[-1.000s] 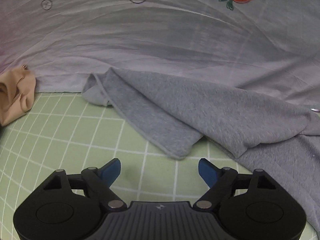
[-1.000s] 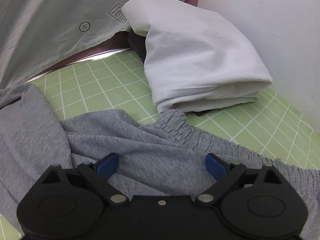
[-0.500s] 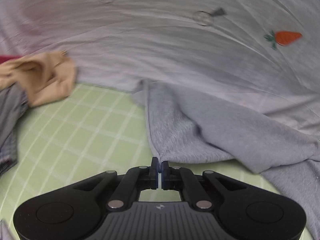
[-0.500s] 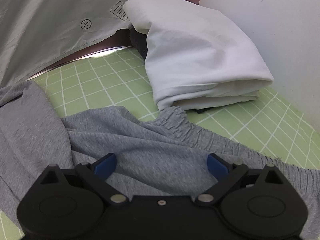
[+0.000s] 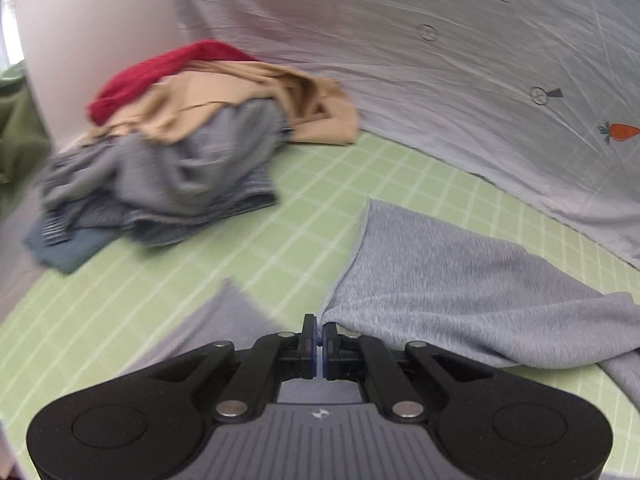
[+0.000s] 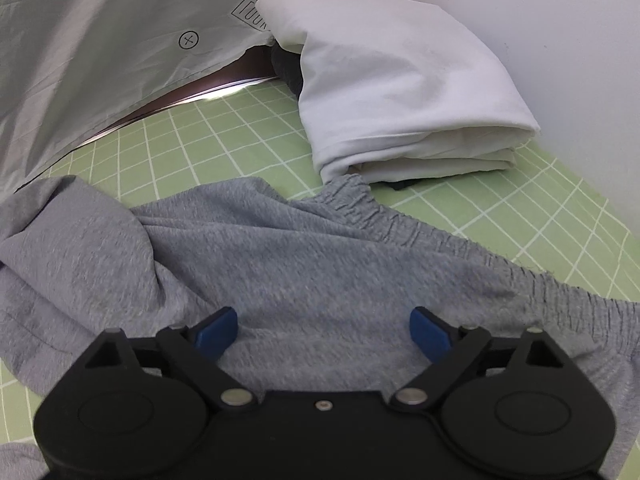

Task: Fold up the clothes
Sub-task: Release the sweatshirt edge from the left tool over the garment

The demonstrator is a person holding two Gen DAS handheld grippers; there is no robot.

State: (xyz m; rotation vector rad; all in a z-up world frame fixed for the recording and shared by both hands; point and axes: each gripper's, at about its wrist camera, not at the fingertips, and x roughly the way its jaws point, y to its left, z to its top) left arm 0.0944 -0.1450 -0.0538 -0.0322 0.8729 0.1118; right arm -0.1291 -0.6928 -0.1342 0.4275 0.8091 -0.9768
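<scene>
A green gridded mat [image 5: 328,184] covers the table. A pale printed sheet [image 5: 460,64], bearing a small carrot motif [image 5: 620,132], hangs behind it, beside a plain white wall [image 6: 560,32]

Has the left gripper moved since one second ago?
Yes. The left gripper, shut on the grey garment, swung left: the carrot print slid right and the clothes pile appeared.

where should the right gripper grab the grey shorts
Take the shorts by the gathered elastic waistband, coming over the fabric from the near side. That edge is thick and ridged, lies exposed on the mat, and the right gripper is already open just short of it.
</scene>
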